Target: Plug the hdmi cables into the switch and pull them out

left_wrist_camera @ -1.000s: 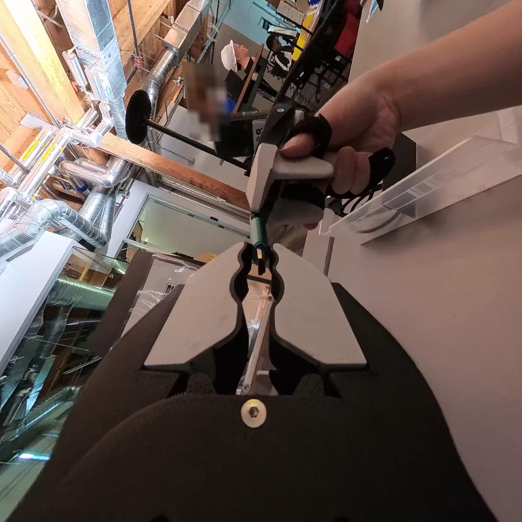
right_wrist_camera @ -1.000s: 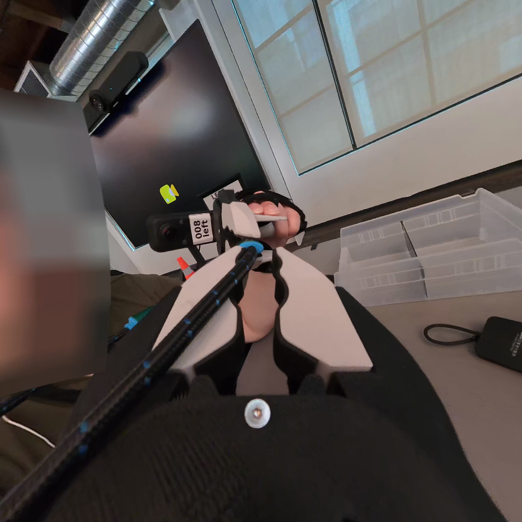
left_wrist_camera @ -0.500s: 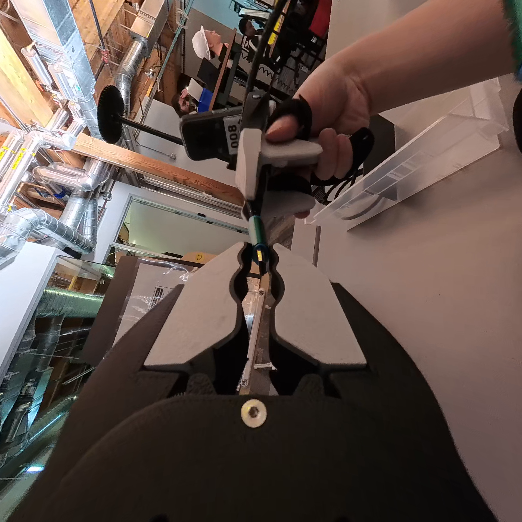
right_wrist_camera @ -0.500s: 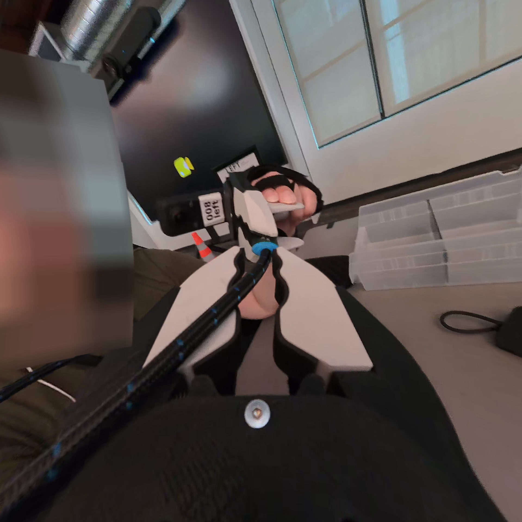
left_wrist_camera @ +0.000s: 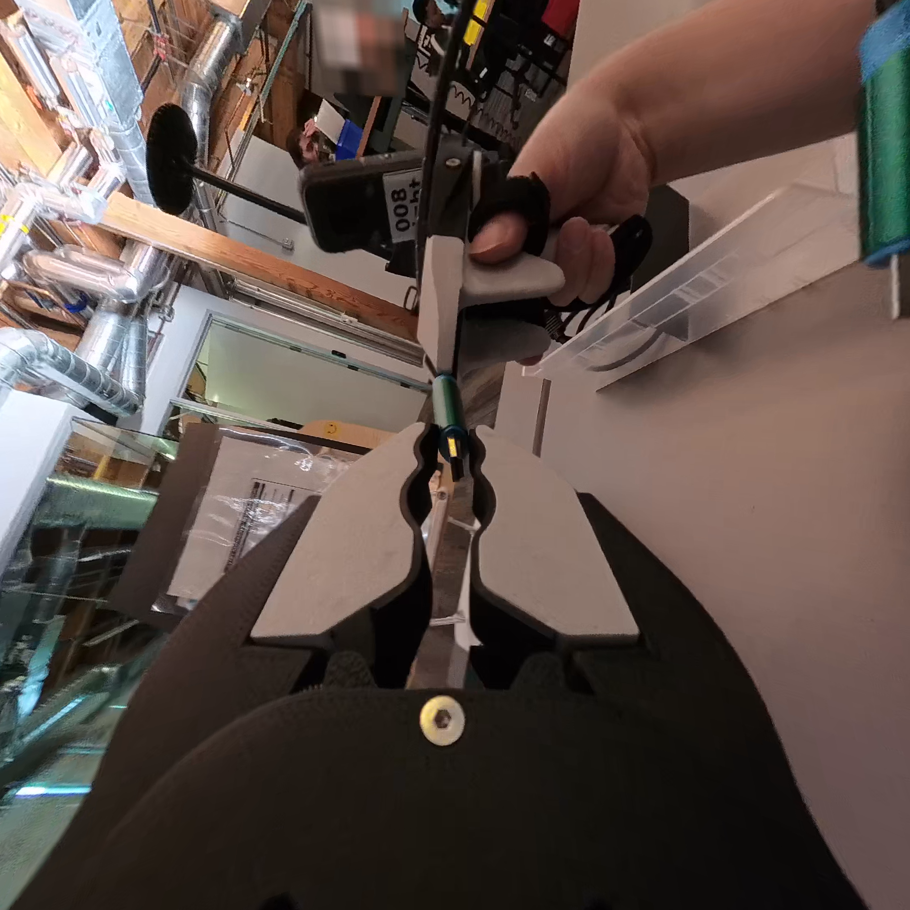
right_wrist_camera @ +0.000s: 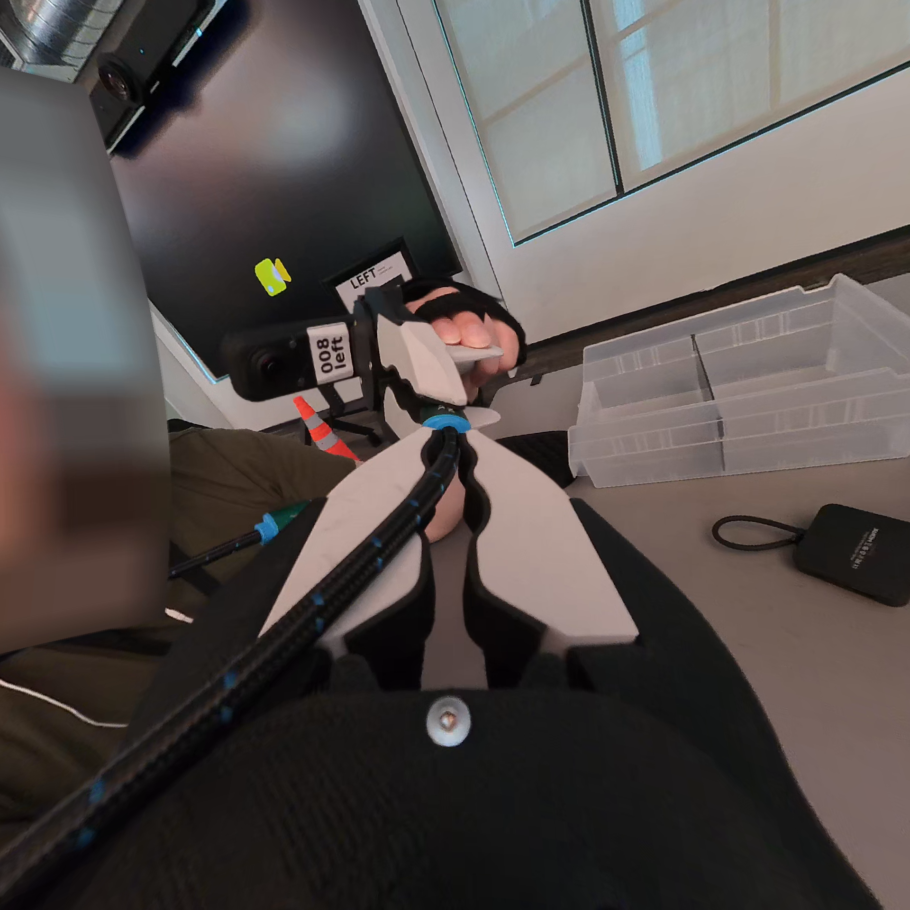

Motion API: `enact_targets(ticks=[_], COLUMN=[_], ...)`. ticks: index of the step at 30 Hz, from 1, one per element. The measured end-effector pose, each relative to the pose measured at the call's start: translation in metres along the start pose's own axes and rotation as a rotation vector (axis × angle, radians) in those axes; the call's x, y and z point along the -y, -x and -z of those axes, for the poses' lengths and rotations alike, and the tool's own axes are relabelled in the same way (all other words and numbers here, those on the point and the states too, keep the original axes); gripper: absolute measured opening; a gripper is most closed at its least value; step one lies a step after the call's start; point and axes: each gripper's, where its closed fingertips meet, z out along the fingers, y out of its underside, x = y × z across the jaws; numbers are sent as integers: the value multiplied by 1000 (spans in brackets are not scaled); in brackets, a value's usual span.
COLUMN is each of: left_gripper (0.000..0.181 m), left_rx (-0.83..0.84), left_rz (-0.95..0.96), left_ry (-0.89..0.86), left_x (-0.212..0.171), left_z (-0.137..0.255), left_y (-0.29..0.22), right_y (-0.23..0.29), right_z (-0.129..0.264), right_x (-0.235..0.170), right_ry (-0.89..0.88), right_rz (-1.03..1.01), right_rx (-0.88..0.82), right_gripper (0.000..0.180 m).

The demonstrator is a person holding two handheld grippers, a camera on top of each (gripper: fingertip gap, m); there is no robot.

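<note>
Right wrist view, two grippers, right gripper (right_wrist_camera: 447, 433) pinching one of two HDMI cables (right_wrist_camera: 344, 576), left gripper (left_wrist_camera: 450, 455) pinching its plug (left_wrist_camera: 449, 411).

The two grippers face each other above the table (right_wrist_camera: 738, 714), tip to tip. In the left wrist view, the HDMI plug (left_wrist_camera: 450, 428) sits between the tips of the left gripper (left_wrist_camera: 449, 450), and the right gripper (left_wrist_camera: 445, 315) is directly ahead of it, just beyond the plug. In the right wrist view, the cable (right_wrist_camera: 344, 571) runs from the tips of the right gripper (right_wrist_camera: 450, 436) back over its left finger. The left gripper (right_wrist_camera: 433, 374) is just in front. A divided tray (right_wrist_camera: 738, 399) stands on the table ahead to the right, and a small flat box (right_wrist_camera: 857, 551) lies nearer, also to the right. A second plug (right_wrist_camera: 278, 522) is to the left.
</note>
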Motion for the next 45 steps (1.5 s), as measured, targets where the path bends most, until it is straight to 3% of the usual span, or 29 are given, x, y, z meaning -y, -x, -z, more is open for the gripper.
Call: enact_targets(ticks=[3,6,11,14,18,22,24,28,33,45], left_gripper=[11,25,28,43,46,60,78,75,83,68], left_rx=[8,-7,-82,-135,-108,-126,-145,-174,-270,-290], left_rz=[69,154,395,558,753,899,933,969,1063,1176], left_ry=[-28,-24,92,243,652,756,880,1046,1118,1074], left_x=[0,-7,-50,-97,-186,-224,-249,-286,-302,-306], left_z=[0,3,6,-10,-26,-46,-50,-49,-45,-45], left_y=[5,10,13,0,-24,-55,-75,-109,-135,-139], right_y=[0,-4,-4,-1,8,11,11,13,14,6], right_z=[2,10,27,35,41,44,45,47,49,47], right_x=[5,9,18,23,26,27,27,26,26,23], right_ry=[-24,-43,-80,-100,-91,-87,-86,-88,-89,-78], right_rz=[28,59,103,142,201,226,224,214,219,199], right_rx=[-13,-53,-94,-113,-138,-159,-156,-137,-136,-139], right_gripper=[7,6,7,7,7,7,7,7,7,7])
